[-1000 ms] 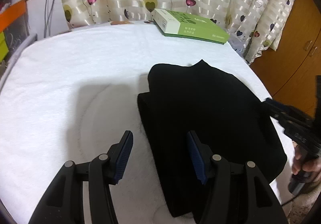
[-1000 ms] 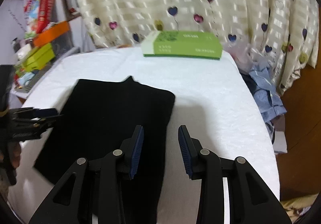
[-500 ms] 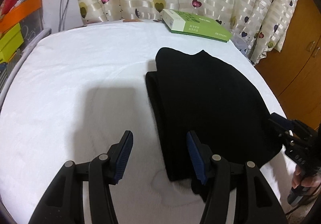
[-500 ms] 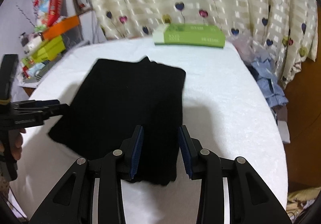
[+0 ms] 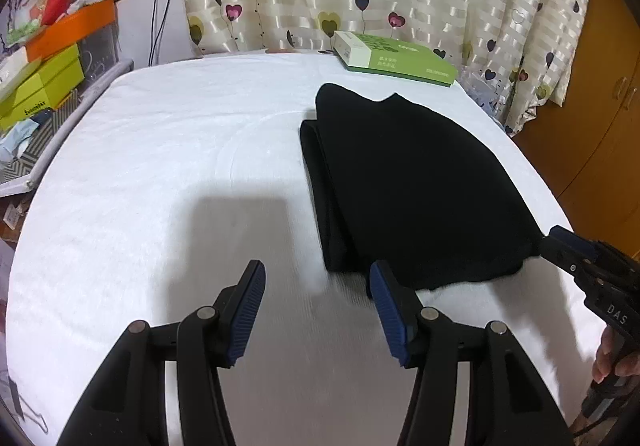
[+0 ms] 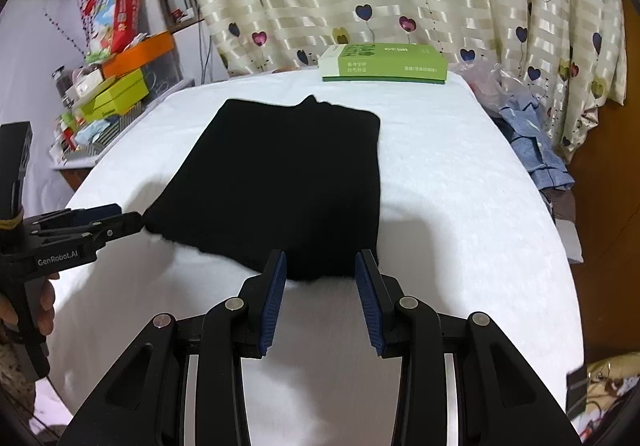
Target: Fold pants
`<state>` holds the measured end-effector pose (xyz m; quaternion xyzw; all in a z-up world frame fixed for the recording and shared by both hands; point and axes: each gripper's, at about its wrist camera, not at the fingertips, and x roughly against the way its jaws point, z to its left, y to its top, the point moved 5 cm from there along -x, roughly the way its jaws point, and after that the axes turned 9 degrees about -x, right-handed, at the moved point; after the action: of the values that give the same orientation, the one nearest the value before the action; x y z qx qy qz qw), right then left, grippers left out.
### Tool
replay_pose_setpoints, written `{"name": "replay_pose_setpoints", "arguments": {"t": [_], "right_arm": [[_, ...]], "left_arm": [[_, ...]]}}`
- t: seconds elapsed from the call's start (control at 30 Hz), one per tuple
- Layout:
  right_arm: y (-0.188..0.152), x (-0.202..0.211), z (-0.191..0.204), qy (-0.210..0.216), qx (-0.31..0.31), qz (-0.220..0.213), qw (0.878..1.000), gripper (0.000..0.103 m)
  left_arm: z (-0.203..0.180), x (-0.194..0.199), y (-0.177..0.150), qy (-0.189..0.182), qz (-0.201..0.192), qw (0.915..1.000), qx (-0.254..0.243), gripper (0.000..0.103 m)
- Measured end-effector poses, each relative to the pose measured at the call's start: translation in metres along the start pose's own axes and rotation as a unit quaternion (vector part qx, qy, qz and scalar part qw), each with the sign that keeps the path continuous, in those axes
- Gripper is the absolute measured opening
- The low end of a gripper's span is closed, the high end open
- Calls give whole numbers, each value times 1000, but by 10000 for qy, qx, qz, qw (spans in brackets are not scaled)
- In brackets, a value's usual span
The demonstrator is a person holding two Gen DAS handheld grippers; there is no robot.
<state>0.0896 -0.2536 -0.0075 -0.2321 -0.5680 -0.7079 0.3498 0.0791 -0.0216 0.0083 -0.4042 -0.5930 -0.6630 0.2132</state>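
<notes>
Folded black pants (image 6: 288, 182) just ahead of both grippers' jaws, L (image 5: 316, 286) wide, R (image 6: 320, 270) half-open, nothing gripped.

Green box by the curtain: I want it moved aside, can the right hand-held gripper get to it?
Probably yes: the right hand-held gripper is open and empty; only flat folded pants lie before the green box.

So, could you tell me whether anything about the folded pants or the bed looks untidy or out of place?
The folded black pants lie flat on the white cover, but the fold is uneven: a small peak of cloth juts from the far edge, and a lower layer sticks out along one side in the left wrist view. Nothing looks spilled or damaged.
</notes>
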Motion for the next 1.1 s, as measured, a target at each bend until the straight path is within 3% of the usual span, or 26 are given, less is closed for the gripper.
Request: {"name": "replay_pose_setpoints", "arguments": {"t": [0.1,0.37,0.43,0.5,0.73,0.93,1.1], "right_arm": [[-12,2,3,63,-35,81,9999,37],[-37,1,5,-109,-79,230,9996,37],[-42,-1,5,-158,-81,282,9994,42],[-47,-2,5,-181,-82,310,9993,56],[-54,-9,4,-411,-14,367,9985,56],[-52,-13,5,-484,101,307,9983,56],[-52,-17,8,-673,235,234,9972,58]], "left_arm": [[-9,5,-11,-66,-26,10000,16,57],[-40,10,-37,179,-8,9996,-232,57],[-46,9,-41,341,-21,9989,-315,58],[-52,8,-46,371,-17,9989,-301,58],[-65,-1,-56,492,90,9983,-299,58],[-66,-4,-56,619,-40,9977,-282,63],[-62,-6,-55,486,-43,9987,-145,67]]}}
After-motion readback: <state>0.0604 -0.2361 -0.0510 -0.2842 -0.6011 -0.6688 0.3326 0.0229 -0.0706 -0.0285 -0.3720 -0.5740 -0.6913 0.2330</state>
